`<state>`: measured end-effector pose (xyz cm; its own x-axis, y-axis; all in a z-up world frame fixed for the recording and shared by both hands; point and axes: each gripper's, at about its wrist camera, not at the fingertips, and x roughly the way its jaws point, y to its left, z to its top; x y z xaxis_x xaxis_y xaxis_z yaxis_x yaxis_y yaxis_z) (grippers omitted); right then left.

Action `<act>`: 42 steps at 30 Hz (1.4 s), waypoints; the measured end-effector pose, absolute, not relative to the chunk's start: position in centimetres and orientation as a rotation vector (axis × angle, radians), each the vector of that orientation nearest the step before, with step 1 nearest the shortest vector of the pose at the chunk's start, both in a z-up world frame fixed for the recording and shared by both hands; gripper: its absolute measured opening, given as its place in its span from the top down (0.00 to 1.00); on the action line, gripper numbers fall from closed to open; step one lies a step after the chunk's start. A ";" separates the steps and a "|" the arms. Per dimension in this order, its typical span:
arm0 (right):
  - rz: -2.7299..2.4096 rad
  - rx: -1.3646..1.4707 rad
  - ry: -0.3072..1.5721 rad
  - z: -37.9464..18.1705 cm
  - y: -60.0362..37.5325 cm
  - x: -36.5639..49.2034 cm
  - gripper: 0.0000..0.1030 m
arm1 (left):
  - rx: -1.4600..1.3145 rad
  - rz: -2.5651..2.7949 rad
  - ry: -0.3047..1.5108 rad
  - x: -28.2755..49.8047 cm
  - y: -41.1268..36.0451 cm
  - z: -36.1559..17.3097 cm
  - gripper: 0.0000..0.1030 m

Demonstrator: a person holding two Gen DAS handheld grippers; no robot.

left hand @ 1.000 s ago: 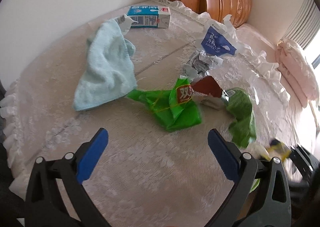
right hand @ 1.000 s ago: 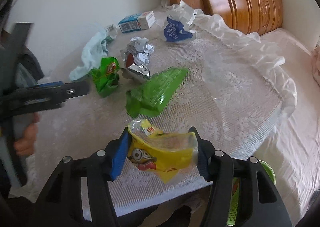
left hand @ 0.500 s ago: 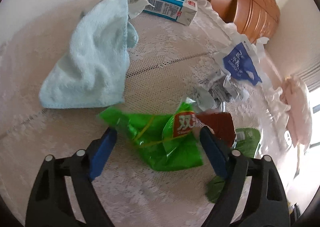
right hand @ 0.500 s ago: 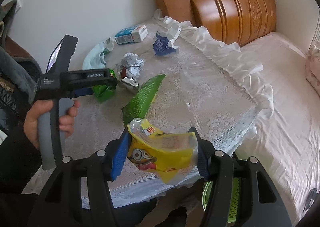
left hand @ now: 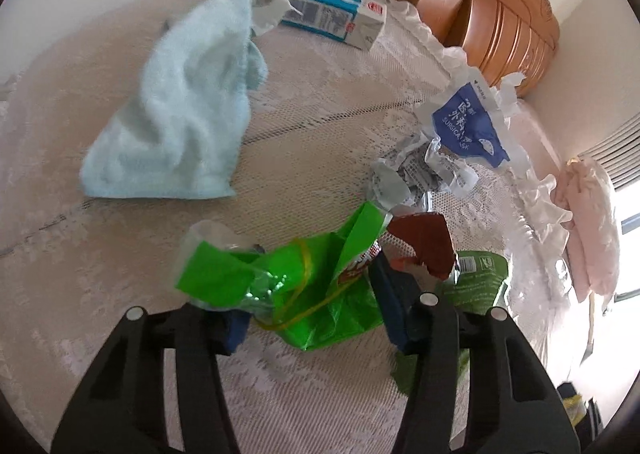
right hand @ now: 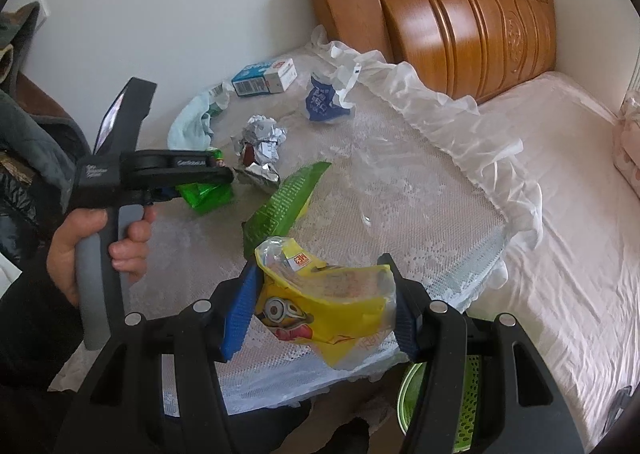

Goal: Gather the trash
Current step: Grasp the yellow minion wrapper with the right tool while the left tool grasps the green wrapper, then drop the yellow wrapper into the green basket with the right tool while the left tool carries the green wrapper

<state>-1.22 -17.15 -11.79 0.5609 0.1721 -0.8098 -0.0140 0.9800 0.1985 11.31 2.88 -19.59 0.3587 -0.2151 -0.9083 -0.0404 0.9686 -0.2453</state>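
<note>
My left gripper [left hand: 308,306] has closed its blue pads on a crumpled green snack wrapper [left hand: 304,286] lying on the lace-covered table [left hand: 320,394]; it also shows from the side in the right wrist view [right hand: 192,178]. My right gripper [right hand: 320,306] is shut on a yellow cartoon wrapper [right hand: 324,306], held above the table's near edge. Other trash on the table: a brown wrapper [left hand: 424,242], crumpled foil [left hand: 420,174], a blue mask packet [left hand: 468,126], a flat green wrapper [right hand: 284,202] and a blue-and-white carton [left hand: 336,18].
A light blue towel [left hand: 180,110] lies at the back left of the table. A green perforated bin [right hand: 464,410] stands below the table edge under my right gripper. A wooden headboard [right hand: 460,18] and a pink bed [right hand: 568,194] lie to the right.
My left gripper moved down onto the green wrapper and closed on it. My right gripper kept holding the yellow wrapper and pulled back a little from the table.
</note>
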 end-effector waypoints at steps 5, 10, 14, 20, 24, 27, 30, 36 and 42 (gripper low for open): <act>0.147 0.163 0.924 -10.6 -16.7 -0.7 0.43 | -0.223 -0.100 1.158 8.8 4.4 -16.7 0.50; 0.138 0.175 0.852 -8.6 -17.9 -1.3 0.43 | -0.130 -0.121 1.094 5.0 4.1 -12.1 0.50; 0.081 0.182 0.825 -7.6 -20.4 -3.2 0.43 | -0.100 -0.221 1.059 2.2 1.5 -9.3 0.50; -0.096 0.203 0.854 -8.7 -26.2 -8.2 0.43 | -0.016 -0.423 1.045 -0.5 -4.9 -7.7 0.50; -0.221 0.244 0.918 -11.8 -30.2 -11.1 0.43 | 0.043 -0.525 1.052 -1.7 -9.0 -7.9 0.50; -0.282 0.283 0.974 -15.1 -32.4 -12.5 0.43 | 0.091 -0.581 1.058 -2.8 -11.8 -8.2 0.50; -0.327 0.304 1.042 -19.5 -33.9 -13.0 0.43 | 0.134 -0.622 1.063 -3.8 -14.0 -8.4 0.50; -0.391 0.345 1.244 -29.3 -36.3 -12.6 0.13 | 0.206 -0.641 1.061 -5.1 -16.2 -8.6 0.50; -0.443 0.395 1.286 -30.2 -37.9 -13.9 0.04 | 0.262 -0.656 1.060 -6.3 -17.9 -8.9 0.49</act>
<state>-13.89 -37.95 -30.16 0.2191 -0.0951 -0.9711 0.5232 0.8515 0.0347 -6.31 -17.89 -8.89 0.3224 -0.3708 -0.8710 0.6134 0.7826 -0.1061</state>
